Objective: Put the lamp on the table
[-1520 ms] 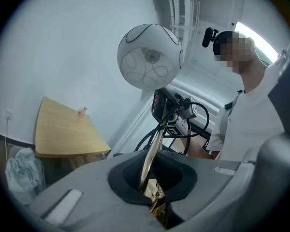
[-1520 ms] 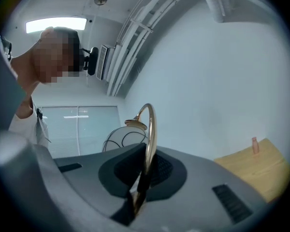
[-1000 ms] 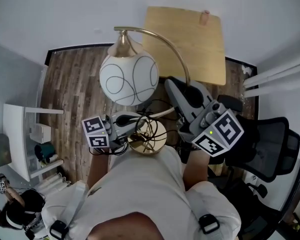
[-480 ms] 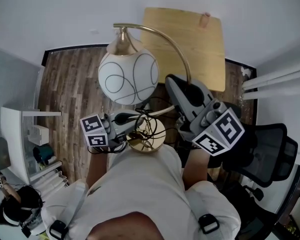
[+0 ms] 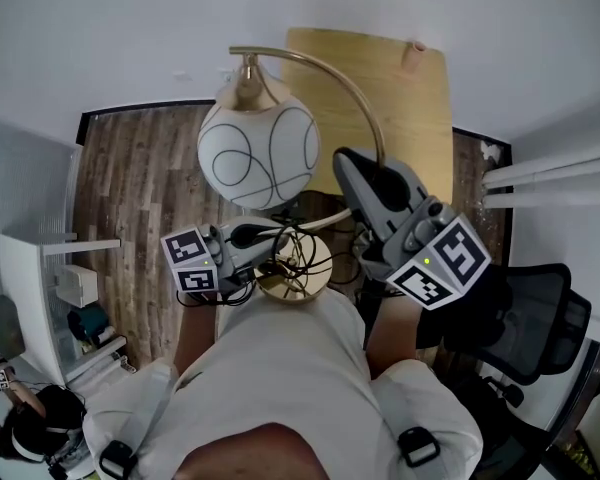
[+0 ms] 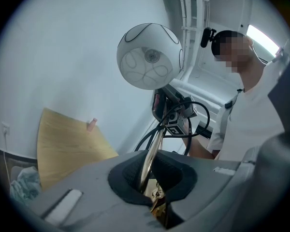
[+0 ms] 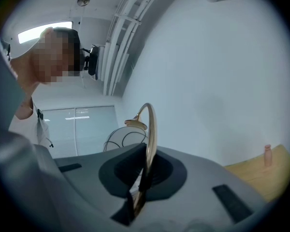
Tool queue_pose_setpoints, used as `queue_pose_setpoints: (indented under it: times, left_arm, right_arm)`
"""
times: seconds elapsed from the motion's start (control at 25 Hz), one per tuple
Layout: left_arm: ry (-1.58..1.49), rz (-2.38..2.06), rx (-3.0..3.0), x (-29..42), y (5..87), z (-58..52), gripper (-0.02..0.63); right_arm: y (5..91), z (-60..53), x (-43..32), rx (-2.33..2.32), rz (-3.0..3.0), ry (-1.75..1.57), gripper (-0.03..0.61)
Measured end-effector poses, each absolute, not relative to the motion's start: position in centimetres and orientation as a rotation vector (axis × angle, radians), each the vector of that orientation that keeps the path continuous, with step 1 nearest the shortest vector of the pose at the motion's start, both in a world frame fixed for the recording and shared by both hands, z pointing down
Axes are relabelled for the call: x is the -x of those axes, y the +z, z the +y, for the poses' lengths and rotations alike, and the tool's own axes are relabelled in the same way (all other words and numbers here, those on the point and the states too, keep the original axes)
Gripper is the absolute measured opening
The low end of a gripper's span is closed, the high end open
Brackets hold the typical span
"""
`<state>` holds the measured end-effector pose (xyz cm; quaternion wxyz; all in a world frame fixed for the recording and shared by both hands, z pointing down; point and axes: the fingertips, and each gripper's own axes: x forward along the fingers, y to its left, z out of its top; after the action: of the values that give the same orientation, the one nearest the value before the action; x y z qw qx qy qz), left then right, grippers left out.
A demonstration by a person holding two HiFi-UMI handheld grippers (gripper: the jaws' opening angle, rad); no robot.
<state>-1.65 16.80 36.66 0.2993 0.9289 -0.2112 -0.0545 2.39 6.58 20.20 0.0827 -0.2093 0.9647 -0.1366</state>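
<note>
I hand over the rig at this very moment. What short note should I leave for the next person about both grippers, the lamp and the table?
Left gripper: shut on the lamp's curved brass stem, low, near the round brass base.
Right gripper: shut on the same stem, higher up.
Lamp, white globe shade: in the air in front of the person, resting on nothing.
Light wooden table: ahead, by the wall; a small pink object stands at its far edge.
Done: lamp lifted with both grippers.
Left: carry it over the table, set the base down clear of the pink object, open both grippers.
</note>
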Motion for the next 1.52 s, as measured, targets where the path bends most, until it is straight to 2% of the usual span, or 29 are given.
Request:
queue_pose_setpoints:
  times: [0.68, 1.52]
  left_arm:
    - [-0.09, -0.47, -2.497, 6.3, 37.2, 7.0, 0.009]
    - [-0.07, -0.482, -2.527, 4.4, 39.1, -5.2, 0.009]
  right_arm:
    - [21.1, -2.9, 1.2, 0.825, 2.892, -0.403, -0.002]
    - [22.7, -14.8, -0.6, 0.819, 2.883, -0.454, -0.002]
